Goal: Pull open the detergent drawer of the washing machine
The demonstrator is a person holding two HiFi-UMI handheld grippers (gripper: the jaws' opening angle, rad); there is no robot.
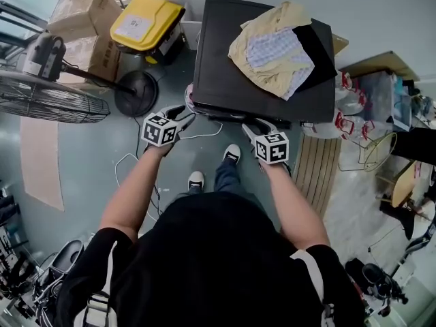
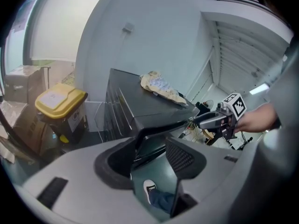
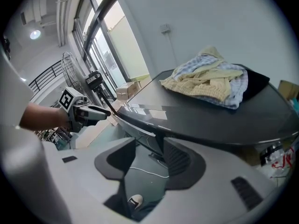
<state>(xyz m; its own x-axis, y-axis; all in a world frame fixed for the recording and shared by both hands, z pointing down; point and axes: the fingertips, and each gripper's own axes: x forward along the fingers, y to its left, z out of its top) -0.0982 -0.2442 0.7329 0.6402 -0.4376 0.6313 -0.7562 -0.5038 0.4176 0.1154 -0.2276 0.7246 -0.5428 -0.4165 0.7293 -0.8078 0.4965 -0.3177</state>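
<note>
Bearings run from the person's feet, in the head view.

- 12 o'clock: washing machine, with a heap of clothes on its top, toward the right side.
- 11 o'clock: lidded bin on the floor, just left of the machine. Cardboard boxes stand left of the bin.
- 10 o'clock: standing fan, with its round base between the fan head and the machine.
- Left claw: near the machine's front left corner.
- Right claw: before the front edge, further right.
- 3 o'clock: slatted board on the floor, right of the shoes.
</note>
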